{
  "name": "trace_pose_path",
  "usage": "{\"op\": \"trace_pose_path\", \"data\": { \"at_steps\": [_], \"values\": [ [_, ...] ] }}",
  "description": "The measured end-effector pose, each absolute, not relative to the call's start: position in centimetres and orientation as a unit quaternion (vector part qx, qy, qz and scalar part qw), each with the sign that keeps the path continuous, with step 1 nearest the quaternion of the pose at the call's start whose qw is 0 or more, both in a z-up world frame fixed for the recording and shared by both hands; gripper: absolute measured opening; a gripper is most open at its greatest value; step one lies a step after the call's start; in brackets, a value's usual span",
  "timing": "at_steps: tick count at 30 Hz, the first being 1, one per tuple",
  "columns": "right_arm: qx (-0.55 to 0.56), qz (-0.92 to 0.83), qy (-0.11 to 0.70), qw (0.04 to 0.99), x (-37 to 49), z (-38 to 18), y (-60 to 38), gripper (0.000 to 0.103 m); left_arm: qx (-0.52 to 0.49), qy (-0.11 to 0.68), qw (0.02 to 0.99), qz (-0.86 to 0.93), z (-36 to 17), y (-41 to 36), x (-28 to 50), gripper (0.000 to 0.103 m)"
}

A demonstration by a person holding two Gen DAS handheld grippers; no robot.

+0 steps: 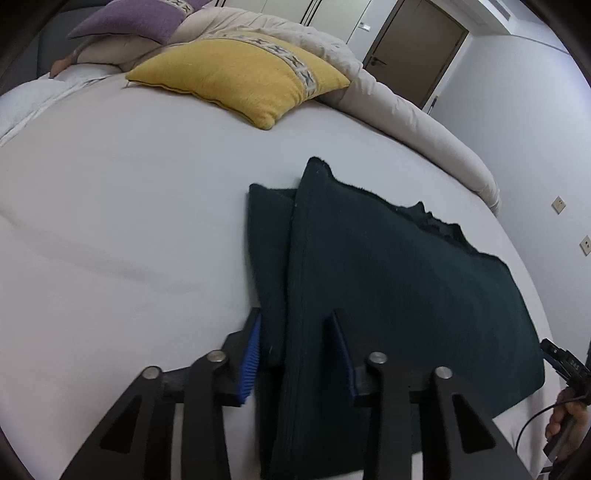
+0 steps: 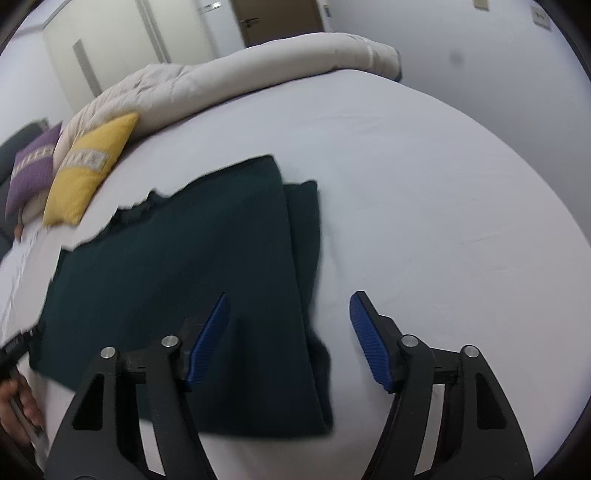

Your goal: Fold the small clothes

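Observation:
A dark green garment point(image 1: 388, 280) lies flat on the white bed sheet point(image 1: 129, 206), partly folded, with a narrow folded strip along one side. My left gripper point(image 1: 295, 317) is open with its jaws on either side of that folded edge, low over the cloth. In the right wrist view the same garment point(image 2: 184, 277) lies left of centre. My right gripper point(image 2: 290, 302) is wide open and empty above the garment's right edge, its left finger over the cloth and its right finger point(image 2: 369, 336) over bare sheet.
A yellow cushion point(image 1: 240, 74) and a purple cushion point(image 1: 136, 18) lie at the head of the bed. A rolled beige duvet point(image 1: 406, 110) runs along the far side. Beyond it are a door point(image 1: 413, 48) and pale walls.

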State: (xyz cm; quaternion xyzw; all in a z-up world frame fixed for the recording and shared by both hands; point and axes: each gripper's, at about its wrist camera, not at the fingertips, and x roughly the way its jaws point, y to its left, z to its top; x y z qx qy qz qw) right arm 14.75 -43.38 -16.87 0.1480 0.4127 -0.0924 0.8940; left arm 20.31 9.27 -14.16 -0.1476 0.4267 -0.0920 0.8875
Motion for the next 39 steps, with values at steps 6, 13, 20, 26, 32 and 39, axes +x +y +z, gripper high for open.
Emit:
{"op": "trace_pose_path", "data": {
  "at_steps": [6, 13, 20, 26, 32, 39],
  "values": [
    [0.133, -0.087, 0.439, 0.884, 11.5, -17.2, -44.2, 0.03, -0.135, 0.423, 0.892, -0.081, -13.8, 9.2, 19.2, 0.022],
    [0.132, -0.08, 0.43, 0.889, 9.5, -16.4, -44.2, 0.005, -0.133, 0.421, 0.893, -0.083, -13.0, 9.3, 18.5, 0.016],
    [0.181, -0.075, 0.419, 0.887, 7.3, -16.0, -45.1, 0.005, -0.138, 0.416, 0.895, -0.083, -12.8, 9.4, 17.5, 0.015],
    [0.21, -0.08, 0.436, 0.871, 7.1, -19.0, -45.8, 0.004, -0.154, 0.429, 0.885, -0.094, -14.4, 10.1, 18.2, 0.015],
    [0.2, -0.08, 0.446, 0.869, 7.2, -19.2, -45.8, 0.006, -0.161, 0.437, 0.879, -0.1, -14.5, 10.6, 18.2, 0.023],
    [0.181, -0.146, 0.399, 0.887, 6.8, -14.0, -45.9, 0.051, -0.137, 0.393, 0.908, -0.059, -10.3, 11.3, 17.1, 0.048]
  ]
}}
